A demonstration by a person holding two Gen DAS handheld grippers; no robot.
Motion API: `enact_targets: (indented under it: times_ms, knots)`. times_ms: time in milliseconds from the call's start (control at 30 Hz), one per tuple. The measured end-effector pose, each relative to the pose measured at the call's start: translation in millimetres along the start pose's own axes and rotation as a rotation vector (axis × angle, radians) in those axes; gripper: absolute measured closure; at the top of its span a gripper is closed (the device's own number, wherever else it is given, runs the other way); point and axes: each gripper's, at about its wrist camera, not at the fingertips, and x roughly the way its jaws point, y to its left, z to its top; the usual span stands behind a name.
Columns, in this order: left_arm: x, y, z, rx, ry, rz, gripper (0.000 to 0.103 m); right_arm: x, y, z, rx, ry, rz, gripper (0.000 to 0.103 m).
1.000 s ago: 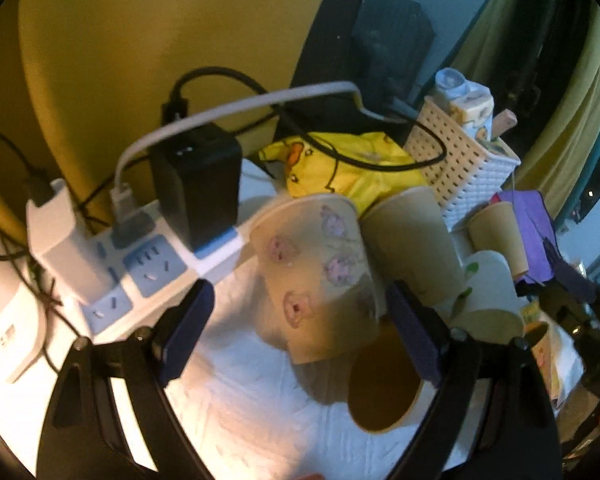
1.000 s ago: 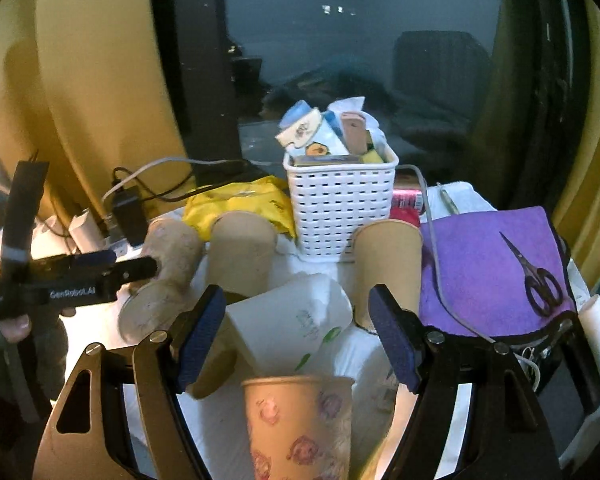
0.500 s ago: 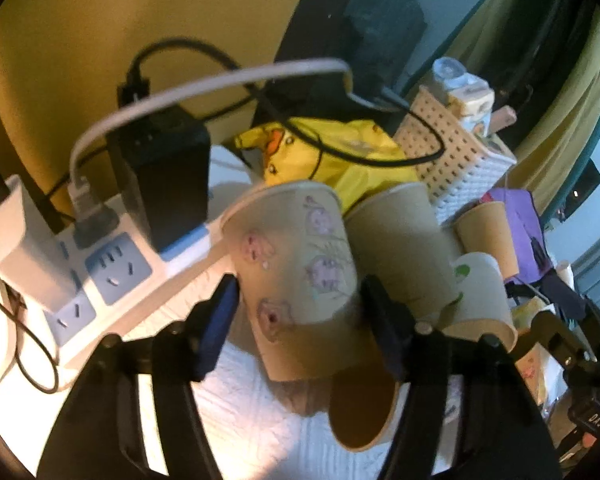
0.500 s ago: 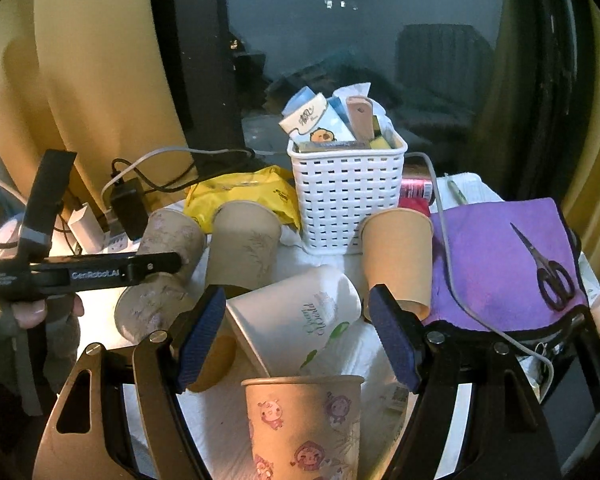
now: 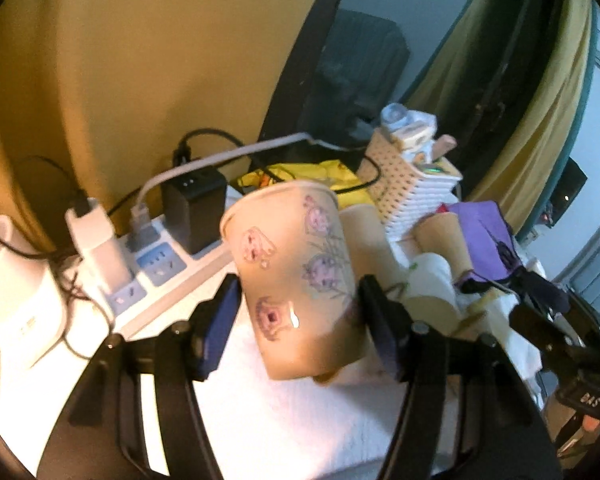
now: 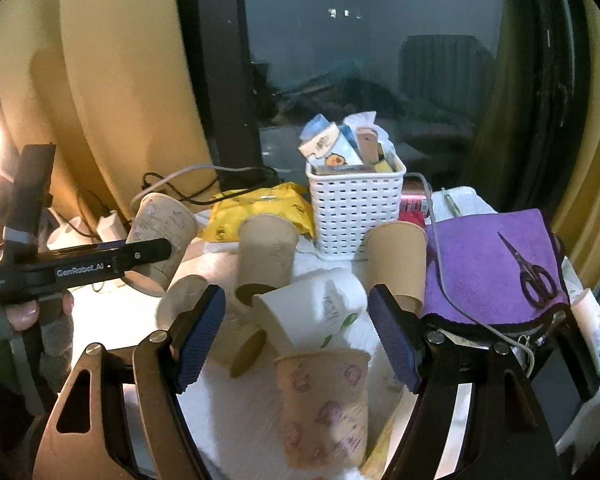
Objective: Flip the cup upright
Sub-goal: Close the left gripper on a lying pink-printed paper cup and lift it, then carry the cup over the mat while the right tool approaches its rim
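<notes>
Paper printed with pink cartoon faces, the cup (image 5: 296, 276) sits clamped between the blue pads of the left hand-held gripper (image 5: 298, 316), inverted and tilted, its wider rim lifted clear of the white counter (image 5: 268, 412). At ten o'clock from it lies a power strip (image 5: 160, 268) with a black charger (image 5: 194, 208) plugged in. The right hand-held gripper (image 6: 296, 340) hangs with its pads well apart and holding nothing, above a second printed cup (image 6: 324, 404) standing upright at six o'clock. Beyond, at twelve o'clock, stands a white basket (image 6: 356, 208); a purple cloth (image 6: 492, 264) with scissors (image 6: 530, 272) lies at two o'clock.
</notes>
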Motion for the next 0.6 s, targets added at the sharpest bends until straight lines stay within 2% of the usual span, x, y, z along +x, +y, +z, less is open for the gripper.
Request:
enact_targets:
  times_ms: [167, 600]
  knots:
    - [-43.2, -14.6, -19.8, 0.054, -0.053, 0.002, 0.041, -22.2, 15.5, -5.0, -0.017, -0.014, 0.009, 0.026]
    - [-133.7, -40.2, -93.1, 0.119, -0.104, -0.006, 0.041, -91.0, 54.8, -40.1, -0.059, -0.025, 0.028, 0.026]
